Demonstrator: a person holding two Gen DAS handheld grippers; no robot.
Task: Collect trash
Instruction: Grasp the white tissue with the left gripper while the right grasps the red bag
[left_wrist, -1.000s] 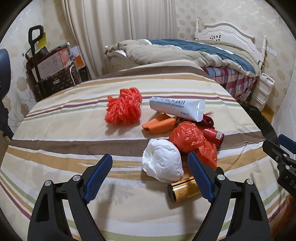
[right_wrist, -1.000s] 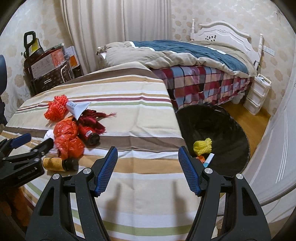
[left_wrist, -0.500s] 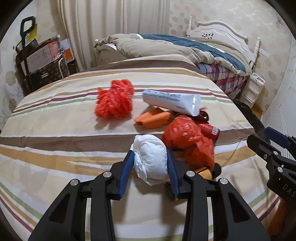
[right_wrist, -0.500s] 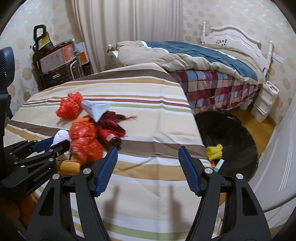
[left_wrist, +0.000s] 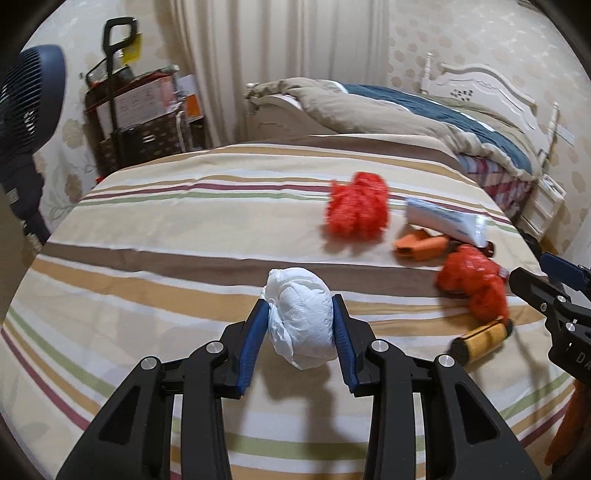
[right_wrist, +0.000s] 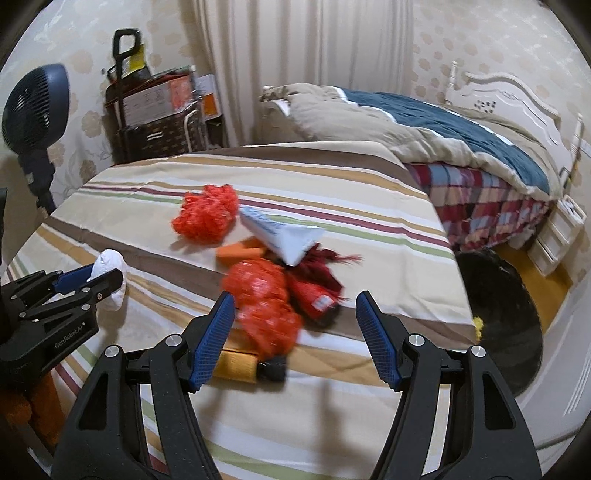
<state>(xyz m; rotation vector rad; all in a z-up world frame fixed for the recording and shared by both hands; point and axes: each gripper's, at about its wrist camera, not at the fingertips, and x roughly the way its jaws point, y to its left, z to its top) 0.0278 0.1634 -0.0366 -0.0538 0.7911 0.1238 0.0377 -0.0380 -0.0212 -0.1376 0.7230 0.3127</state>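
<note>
My left gripper (left_wrist: 300, 314) is shut on a white crumpled paper wad (left_wrist: 301, 317) and holds it above the striped cloth; its shadow falls below. The wad also shows in the right wrist view (right_wrist: 110, 275). My right gripper (right_wrist: 295, 314) is open and empty, above a red plastic bag (right_wrist: 264, 302) and a gold can (right_wrist: 240, 363). The rest of the trash pile lies on the cloth: a red mesh ball (left_wrist: 358, 210), a white tube (left_wrist: 443, 221), an orange piece (left_wrist: 417, 243), a dark red item (right_wrist: 314, 291). A black trash bin (right_wrist: 498, 321) sits on the floor at right.
The striped table cloth (left_wrist: 166, 229) ends at a right edge above the bin. A bed (right_wrist: 443, 140) stands behind, white drawers (right_wrist: 557, 232) at far right, a fan (right_wrist: 37, 99) and a cart of boxes (right_wrist: 155, 110) at left.
My left gripper closed on the white wad, lifted it and carried it left, away from the pile. My right gripper moved left over the red bag and gold can.
</note>
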